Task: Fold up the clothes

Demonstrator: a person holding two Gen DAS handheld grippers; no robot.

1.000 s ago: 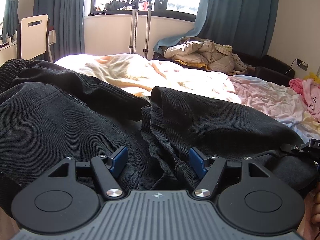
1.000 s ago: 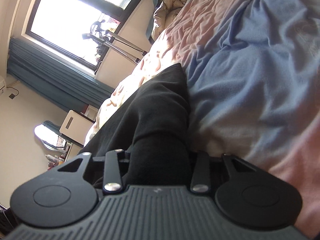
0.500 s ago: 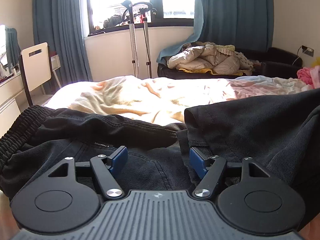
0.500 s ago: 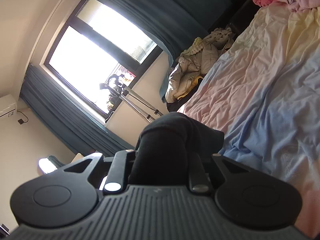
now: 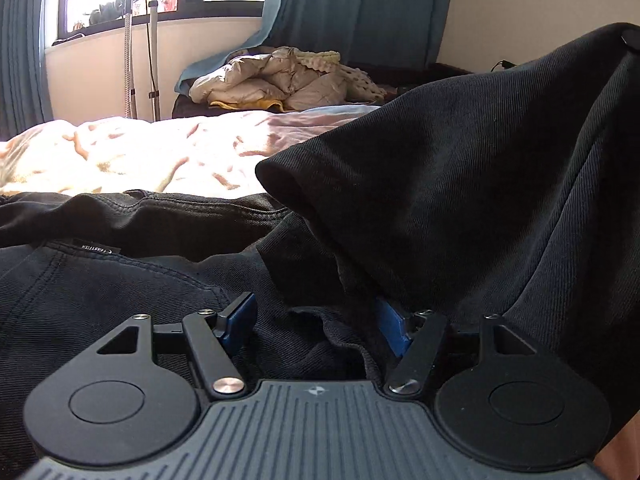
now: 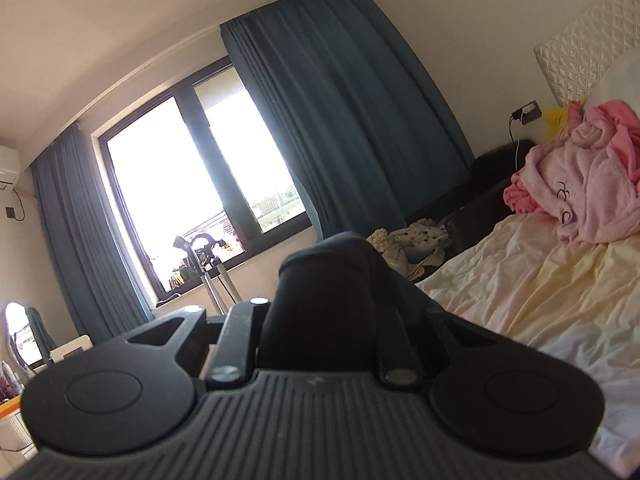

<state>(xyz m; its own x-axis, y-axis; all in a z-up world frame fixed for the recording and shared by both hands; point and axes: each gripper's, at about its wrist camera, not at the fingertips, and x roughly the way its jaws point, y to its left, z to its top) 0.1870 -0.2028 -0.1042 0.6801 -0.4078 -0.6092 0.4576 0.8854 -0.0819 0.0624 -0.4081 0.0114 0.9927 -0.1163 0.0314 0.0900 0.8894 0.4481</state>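
Observation:
Black pants (image 5: 120,280) lie spread on the bed. My left gripper (image 5: 316,320) rests low on them, open, its blue pads (image 5: 240,316) wide apart with wrinkled cloth lying between. One pant leg (image 5: 480,184) is lifted and hangs in from the upper right, with its open hem facing the window. In the right wrist view my right gripper (image 6: 320,320) is shut on a bunched fold of the same black pants (image 6: 324,280), held up above the bed. The cloth hides its fingertips.
The pastel bed sheet (image 6: 540,280) stretches to the right, with a pink robe pile (image 6: 580,184) near the quilted headboard (image 6: 580,32). A beige quilt heap (image 5: 280,76) lies on a dark sofa under blue curtains (image 6: 340,120). Metal poles (image 5: 140,40) stand by the window.
My right gripper has raised the pant leg off the bed and levelled out toward the window. The lifted leg now towers at the right of the left wrist view. My left gripper stays open on the pants.

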